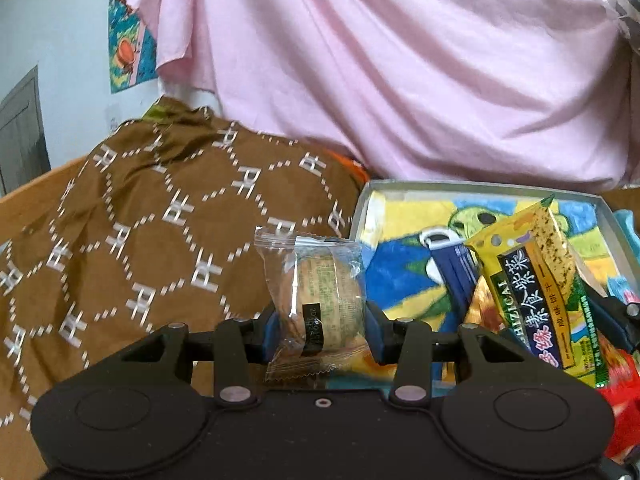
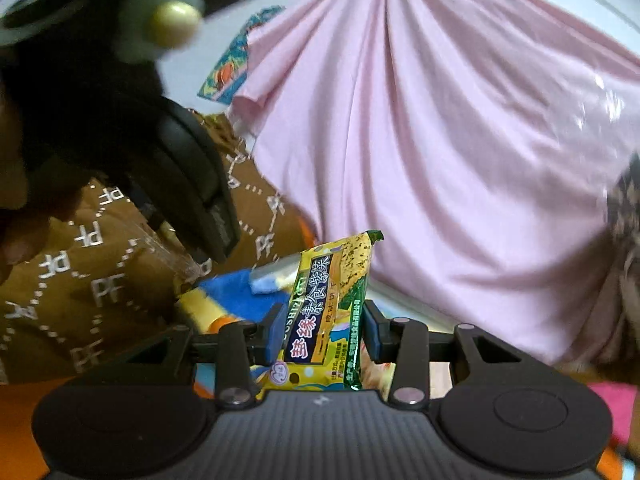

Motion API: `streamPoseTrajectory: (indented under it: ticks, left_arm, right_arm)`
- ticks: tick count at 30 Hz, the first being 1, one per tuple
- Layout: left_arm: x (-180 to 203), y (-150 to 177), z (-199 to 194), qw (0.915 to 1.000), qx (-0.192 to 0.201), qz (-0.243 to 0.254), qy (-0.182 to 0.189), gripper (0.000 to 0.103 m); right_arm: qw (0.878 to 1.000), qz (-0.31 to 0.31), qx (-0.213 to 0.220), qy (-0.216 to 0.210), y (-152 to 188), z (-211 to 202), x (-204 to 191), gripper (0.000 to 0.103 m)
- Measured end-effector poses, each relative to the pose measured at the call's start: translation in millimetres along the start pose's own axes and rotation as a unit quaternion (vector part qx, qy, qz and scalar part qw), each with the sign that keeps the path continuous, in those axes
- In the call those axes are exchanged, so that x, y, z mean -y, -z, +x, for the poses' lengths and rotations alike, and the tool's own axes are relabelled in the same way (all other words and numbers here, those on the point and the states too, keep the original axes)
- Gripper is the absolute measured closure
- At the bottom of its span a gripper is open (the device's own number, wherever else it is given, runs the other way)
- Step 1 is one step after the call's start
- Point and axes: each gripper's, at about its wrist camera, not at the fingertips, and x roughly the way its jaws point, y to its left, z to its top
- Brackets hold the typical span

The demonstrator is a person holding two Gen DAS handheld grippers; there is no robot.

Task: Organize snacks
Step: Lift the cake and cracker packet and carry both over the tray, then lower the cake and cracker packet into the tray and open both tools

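In the left wrist view my left gripper is shut on a round pastry in a clear wrapper, held upright above the table. To its right stands a yellow seaweed cracker packet, gripped by the right gripper's blue pads. In the right wrist view my right gripper is shut on that same yellow packet, which tilts up to the right. The left gripper's black body and the hand holding it fill the upper left there. Behind both lies a grey tray with a colourful painted bottom.
A brown patterned cloth covers the left side over an orange surface. A large pink cloth hangs behind. The tray's rim runs along the back. Red packaging shows at the lower right.
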Motion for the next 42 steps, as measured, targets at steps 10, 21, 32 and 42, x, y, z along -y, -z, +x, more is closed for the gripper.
streamPoseTrajectory:
  ticks: [10, 21, 32, 42]
  left_arm:
    - [21.8, -17.8, 47.8, 0.9998, 0.007, 0.016, 0.013, 0.058]
    - [44.4, -16.2, 75.3, 0.9992, -0.007, 0.038, 0.014, 0.058]
    - [59.2, -15.0, 90.8, 0.9977, -0.024, 0.063, 0.001, 0.058]
    - [57.5, -12.4, 98.3, 0.9979, -0.029, 0.056, -0.011, 0.056]
  right_arm:
    - [0.998, 0.057, 0.000, 0.002, 9.1, 44.5, 23.4, 0.059]
    - [0.994, 0.105, -0.019, -0.003, 22.4, 62.3, 32.4, 0.059]
    - [0.990, 0.129, -0.048, -0.018, 28.1, 76.8, 39.5, 0.062]
    - [0.989, 0.132, -0.065, -0.031, 33.3, 82.7, 36.5, 0.059]
